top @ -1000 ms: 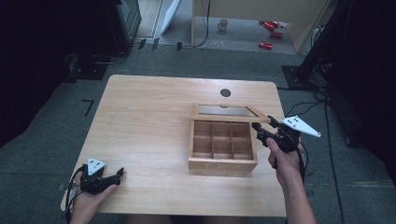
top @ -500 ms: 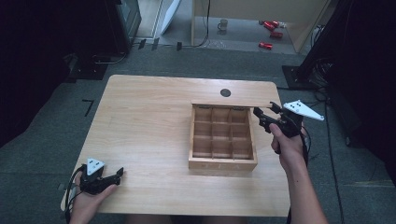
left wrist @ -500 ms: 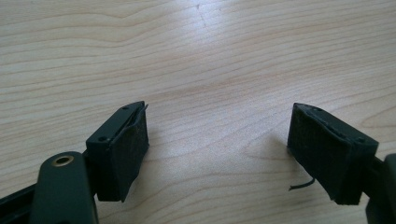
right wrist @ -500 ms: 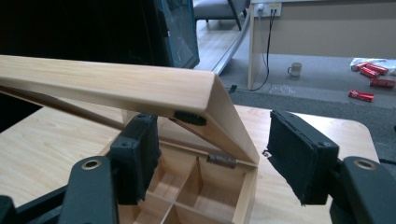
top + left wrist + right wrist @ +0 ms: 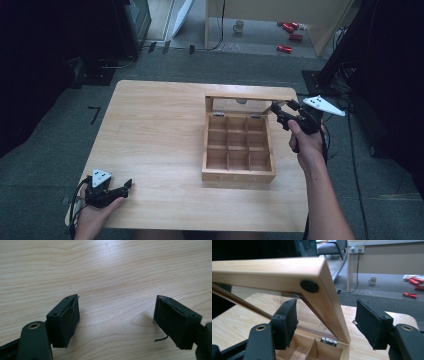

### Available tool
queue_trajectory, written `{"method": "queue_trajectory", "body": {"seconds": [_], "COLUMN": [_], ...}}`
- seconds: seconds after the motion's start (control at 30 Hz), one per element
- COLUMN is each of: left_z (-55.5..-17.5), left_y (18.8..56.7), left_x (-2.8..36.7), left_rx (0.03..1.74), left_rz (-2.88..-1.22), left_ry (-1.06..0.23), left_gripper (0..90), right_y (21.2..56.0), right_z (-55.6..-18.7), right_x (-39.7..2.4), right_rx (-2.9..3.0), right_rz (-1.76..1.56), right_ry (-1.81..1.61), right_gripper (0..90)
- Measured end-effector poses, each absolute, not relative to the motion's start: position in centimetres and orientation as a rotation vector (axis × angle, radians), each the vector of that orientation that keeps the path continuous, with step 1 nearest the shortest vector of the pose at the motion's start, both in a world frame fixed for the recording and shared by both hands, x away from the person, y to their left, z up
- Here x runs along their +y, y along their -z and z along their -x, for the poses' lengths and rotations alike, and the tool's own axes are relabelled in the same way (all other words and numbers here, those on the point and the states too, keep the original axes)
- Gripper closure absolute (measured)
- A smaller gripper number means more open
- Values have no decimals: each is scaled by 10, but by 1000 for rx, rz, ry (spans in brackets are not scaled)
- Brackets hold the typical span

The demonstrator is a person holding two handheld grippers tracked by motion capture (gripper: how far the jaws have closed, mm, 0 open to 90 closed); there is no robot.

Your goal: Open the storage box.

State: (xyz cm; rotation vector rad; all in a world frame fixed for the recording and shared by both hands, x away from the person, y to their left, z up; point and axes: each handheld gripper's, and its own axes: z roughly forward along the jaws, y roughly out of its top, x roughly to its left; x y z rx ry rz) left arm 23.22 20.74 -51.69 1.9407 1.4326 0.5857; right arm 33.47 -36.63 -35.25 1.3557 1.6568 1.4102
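Here the right claw (image 5: 325, 323) stands open astride the raised lid's (image 5: 287, 271) side rail, pads not pressing it, the wooden box (image 5: 239, 147) sitting mid-counter (image 5: 150, 130), while the left claw (image 5: 116, 322) gapes empty.

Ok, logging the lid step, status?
Right tongs open, astride lid edge. Left tongs open, idle on table. Box open, compartments empty. Nothing blocking.

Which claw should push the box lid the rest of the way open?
Probably the right claw: its jaws straddle the lid's side rail. The left claw sits open at the table's near-left corner.
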Motion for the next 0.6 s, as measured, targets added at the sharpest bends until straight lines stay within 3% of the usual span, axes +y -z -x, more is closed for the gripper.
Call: {"method": "queue_trajectory", "body": {"seconds": [0.2,0.6], "left_z": [-232,-233], "left_y": [517,517], "left_x": [208,208], "left_rx": [1433,1435], "left_rz": [-1936,-1935], "left_ry": [-583,-584], "left_gripper": [214,216], "right_y": [362,375], "right_z": [-352,-373], "right_x": [-372,-373], "right_rx": [1667,1636], "right_rz": [-1357,-1326], "right_ry": [-1401,-1519], "right_gripper": [362,479]}}
